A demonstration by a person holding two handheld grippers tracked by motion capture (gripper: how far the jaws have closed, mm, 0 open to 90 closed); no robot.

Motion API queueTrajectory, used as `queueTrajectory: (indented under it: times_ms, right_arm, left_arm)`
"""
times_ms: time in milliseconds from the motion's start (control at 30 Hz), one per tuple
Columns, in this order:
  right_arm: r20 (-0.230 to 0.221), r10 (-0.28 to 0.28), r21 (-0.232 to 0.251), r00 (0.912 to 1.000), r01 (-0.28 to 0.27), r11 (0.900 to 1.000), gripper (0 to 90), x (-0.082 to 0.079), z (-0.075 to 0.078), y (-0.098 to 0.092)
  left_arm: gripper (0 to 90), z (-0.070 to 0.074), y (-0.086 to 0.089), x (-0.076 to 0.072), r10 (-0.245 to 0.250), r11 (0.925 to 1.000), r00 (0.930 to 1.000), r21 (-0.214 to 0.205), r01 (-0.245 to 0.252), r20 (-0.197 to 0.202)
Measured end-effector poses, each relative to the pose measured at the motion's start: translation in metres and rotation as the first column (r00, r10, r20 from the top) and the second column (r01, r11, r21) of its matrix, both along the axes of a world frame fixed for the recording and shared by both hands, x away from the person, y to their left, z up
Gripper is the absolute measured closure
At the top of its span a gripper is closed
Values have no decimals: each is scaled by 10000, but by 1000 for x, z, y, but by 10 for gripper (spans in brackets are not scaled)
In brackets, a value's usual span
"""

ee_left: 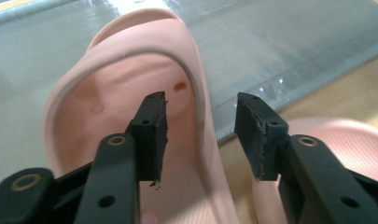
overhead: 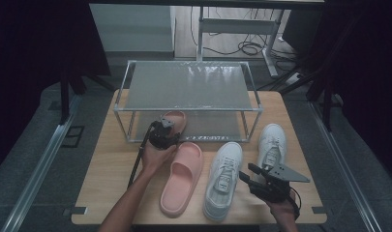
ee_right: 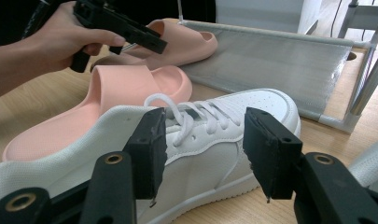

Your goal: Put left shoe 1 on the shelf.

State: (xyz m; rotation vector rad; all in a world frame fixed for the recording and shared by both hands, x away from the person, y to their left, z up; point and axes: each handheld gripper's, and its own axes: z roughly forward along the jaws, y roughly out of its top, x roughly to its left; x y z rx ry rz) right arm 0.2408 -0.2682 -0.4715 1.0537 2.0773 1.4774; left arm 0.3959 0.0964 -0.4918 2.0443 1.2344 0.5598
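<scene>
Left gripper [overhead: 168,131] sits mid-frame in the high view, at the front edge of the rack [overhead: 188,109], jaws spread with nothing pinched; in the left gripper view the side wall of the pink slide on the rack's lower shelf [ee_left: 130,93] runs up between the pads without either one touching it. I read this as the release after placing that slide, so the job now is a clean exit: I'd pull straight back along the jaw axis, keep the jaws wide, and not clip the strap or drag the heel off the shelf lip. The heel looks to overhang the shelf's front edge, so any nudge could tip it out. Second pink slide [overhead: 183,178] lies on the table [overhead: 106,188] just below and right of the left gripper, the likely next pick; best grabbed across the strap. Right gripper [overhead: 254,180] waits at lower right, jaws apart, empty, pointing at the near white sneaker [ee_right: 214,140]; the other sneaker [overhead: 272,142] sits right of it. I'd keep the right hand parked until the left clears.
</scene>
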Motion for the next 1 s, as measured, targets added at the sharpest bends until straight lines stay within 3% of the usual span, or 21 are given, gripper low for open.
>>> queueTrajectory:
  times_ms: [233, 567, 733, 1000]
  right_arm:
    - [-3, 30, -43, 10000, -30, 10000, 498, 0, 0, 1]
    - [11, -25, -84, 10000, 25, 10000, 497, 0, 0, 0]
    - [-16, -18, -124, 10000, 18, 9999, 497, 0, 0, 1]
    - [-56, 35, -165, 10000, -36, 9999, 497, 0, -1, 3]
  left_arm:
    - [540, 6, 12, -22, -351, 9994, 9993, -44, 351, -104]
    - [805, 7, 36, -52, -557, 9978, 9984, -343, 559, 59]
    - [892, 5, 49, -70, -612, 9965, 9981, -559, 615, 70]
    - [900, 0, 62, -90, -826, 9936, 9966, -779, 820, -46]
